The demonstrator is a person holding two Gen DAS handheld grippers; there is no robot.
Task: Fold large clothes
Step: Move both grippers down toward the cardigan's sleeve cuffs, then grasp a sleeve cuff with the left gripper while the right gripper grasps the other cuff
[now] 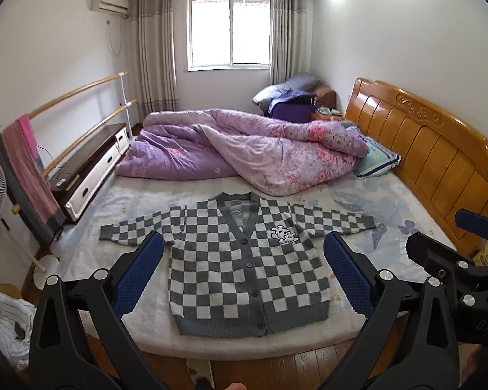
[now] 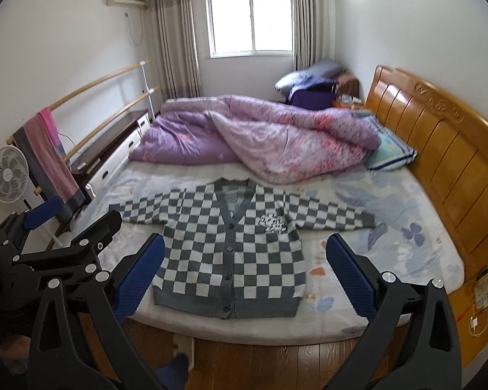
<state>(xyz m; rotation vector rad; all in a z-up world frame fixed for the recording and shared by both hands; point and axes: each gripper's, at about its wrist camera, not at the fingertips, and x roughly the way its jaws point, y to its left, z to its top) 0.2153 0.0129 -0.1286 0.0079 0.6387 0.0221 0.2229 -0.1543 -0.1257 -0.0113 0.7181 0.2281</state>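
Both grippers sit spread wide and empty in front of me, held above the floor just off the near edge of the bed (image 1: 309,331). My left gripper (image 1: 244,273) frames the lower body of the cardigan (image 1: 247,276) between its blue pads; my right gripper (image 2: 245,273) does the same from a little further right, and each one shows in the other's view at the side. Neither touches cloth.

What the next move turns on, I judge: the cardigan lies straight ahead and below both grippers, flat and face up, its hem running along the near edge of the bed and its collar pointing away toward the quilt (image 1: 244,149). Its long axis at present is the sleeve line, stretched side to side, parallel to that near edge. One sleeve reaches toward the foot-side edge by the cabinet (image 1: 94,169), nearer my left gripper; the other reaches toward the headboard (image 1: 423,149), nearer my right. So each sleeve has its natural taker.

Materials: a chunky knit in a grey and white check, ribbed grey hem and cuffs, V-neck, a row of dark buttons done up, a white patch on the chest. It looks soft and heavy, likely to drape and stretch when lifted. Beneath it, a pale floral sheet, smooth; beyond, the puffy purple quilt, well apart from the collar
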